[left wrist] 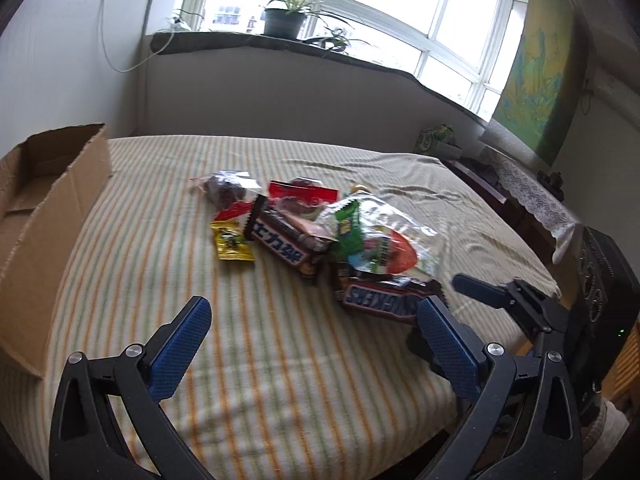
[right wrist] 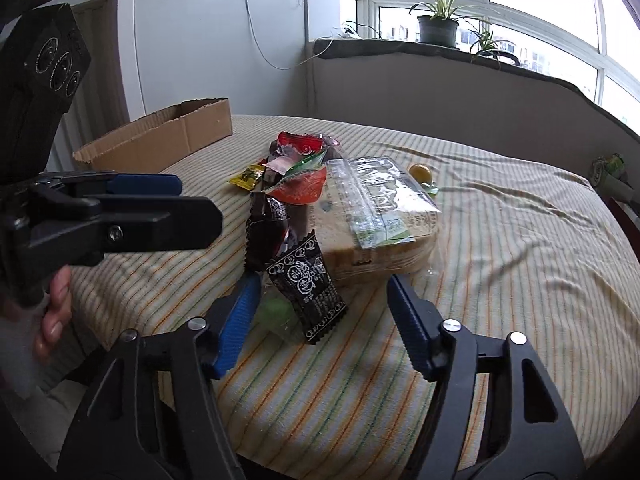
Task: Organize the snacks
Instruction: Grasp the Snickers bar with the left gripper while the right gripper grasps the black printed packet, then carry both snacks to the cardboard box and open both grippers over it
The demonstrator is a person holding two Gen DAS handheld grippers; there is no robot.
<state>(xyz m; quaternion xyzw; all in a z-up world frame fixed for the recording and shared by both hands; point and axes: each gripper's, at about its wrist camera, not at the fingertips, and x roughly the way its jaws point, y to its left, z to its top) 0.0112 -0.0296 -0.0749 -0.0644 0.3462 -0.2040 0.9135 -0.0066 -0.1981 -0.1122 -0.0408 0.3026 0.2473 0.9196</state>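
Jaws of both grippers are gaping apart, gripping nothing. Between the right gripper (right wrist: 320, 312) jaws is lying a black patterned snack packet (right wrist: 306, 292); ahead of the left gripper (left wrist: 316, 332), the brown Snickers bar (left wrist: 384, 300), then the open cardboard box (left wrist: 44, 216) far left on the striped bed (left wrist: 280, 360).

In the left wrist view, a brown chocolate bar (left wrist: 386, 300) at the near edge of the snack pile bears the brand SNICKERS in white-edged blue letters, seen upside down. A second brown bar (left wrist: 286, 246) further back carries blue Chinese characters, 士力架, the same brand's Chinese name. Print on the yellow packet (left wrist: 232, 242) is too small to read. In the right wrist view, the black wrapper (right wrist: 306, 286) and the clear bread bag's label (right wrist: 384, 228) show Chinese print that cannot be made out.
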